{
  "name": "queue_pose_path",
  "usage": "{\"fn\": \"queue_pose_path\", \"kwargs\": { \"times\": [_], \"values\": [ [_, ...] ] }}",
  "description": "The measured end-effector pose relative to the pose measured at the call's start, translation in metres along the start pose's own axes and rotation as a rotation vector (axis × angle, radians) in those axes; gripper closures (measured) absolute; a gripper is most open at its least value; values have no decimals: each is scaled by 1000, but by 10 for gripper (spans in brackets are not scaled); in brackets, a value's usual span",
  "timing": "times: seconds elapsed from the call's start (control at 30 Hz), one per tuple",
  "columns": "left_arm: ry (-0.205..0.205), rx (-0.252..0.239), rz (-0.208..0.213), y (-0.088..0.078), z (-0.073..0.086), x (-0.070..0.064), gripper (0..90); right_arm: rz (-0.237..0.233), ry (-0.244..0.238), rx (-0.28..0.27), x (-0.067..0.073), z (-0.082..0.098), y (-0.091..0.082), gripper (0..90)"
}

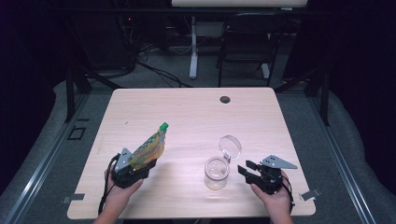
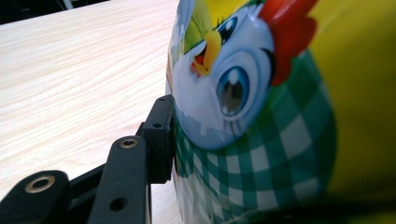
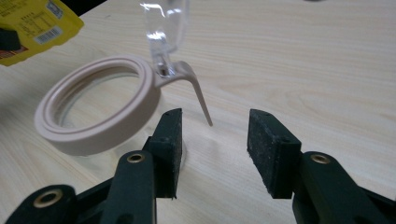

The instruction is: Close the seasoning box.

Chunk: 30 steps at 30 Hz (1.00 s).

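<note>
Pouch point(image 1: 148, 148), glossy and soft-sided with a green screw cap, a green-and-white check and a cartoon chick printed on yellow, sits clamped in the left tongs point(image 1: 140, 164) above the near-left part of the pale wood-grain surface point(image 1: 187, 112), tilted so its cap points away and to the right; in the left gripper view one black rubber-faced jaw presses flat against the pouch's point(image 2: 261, 116) shiny film, whose bulging side swells outward around the pad. Near the right hand stands a small clear jar point(image 1: 217, 173), round and see-through, with a beige plastic rim and a transparent hinged lid point(image 1: 230, 145) thrown back and standing upright behind it; what, if anything, lies inside cannot be told. The right tongs point(image 1: 246, 169) rest just beside the jar with jaws apart and nothing between them; in the right gripper view their matt, grainy black pads point(image 3: 271, 149) frame bare wood, while the jar's point(image 3: 98, 112) thick beige ring and its thin curved latch tab sit just ahead of the left-hand jaw; a corner of the yellow pouch point(image 3: 37, 28) shows at top left.
</note>
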<state>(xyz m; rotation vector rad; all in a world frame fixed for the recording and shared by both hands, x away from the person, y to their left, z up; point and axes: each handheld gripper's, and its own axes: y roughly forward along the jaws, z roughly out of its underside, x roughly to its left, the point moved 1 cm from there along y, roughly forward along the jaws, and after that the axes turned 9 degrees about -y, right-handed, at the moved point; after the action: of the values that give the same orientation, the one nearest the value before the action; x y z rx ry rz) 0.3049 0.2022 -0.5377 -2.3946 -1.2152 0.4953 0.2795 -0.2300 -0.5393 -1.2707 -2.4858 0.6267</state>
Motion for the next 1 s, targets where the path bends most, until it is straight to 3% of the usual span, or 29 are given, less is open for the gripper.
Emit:
{"fn": "queue_pose_path", "kwargs": {
  "times": [0.23, 0.33, 0.47, 0.73, 0.9, 1.0],
  "values": [
    [87, 25, -37, 3, 0, -11, 549, 50, -129, -75, 19, -14, -11, 545],
    [110, 30, -47, 4, 0, -15, 549, 88, -197, -111, 28, -19, -15, 530],
    [127, 39, -46, 6, 1, -18, 549, 95, -249, -116, 35, -21, -16, 537],
    [140, 46, -39, 8, 2, -21, 548, 96, -285, -68, 35, -22, -17, 667],
    [154, 55, -37, 9, 2, -23, 549, 98, -268, -46, 33, -25, -22, 726],
    [172, 56, -48, 9, 1, -25, 549, 110, -282, -34, 35, -29, -25, 742]
  ]
}}
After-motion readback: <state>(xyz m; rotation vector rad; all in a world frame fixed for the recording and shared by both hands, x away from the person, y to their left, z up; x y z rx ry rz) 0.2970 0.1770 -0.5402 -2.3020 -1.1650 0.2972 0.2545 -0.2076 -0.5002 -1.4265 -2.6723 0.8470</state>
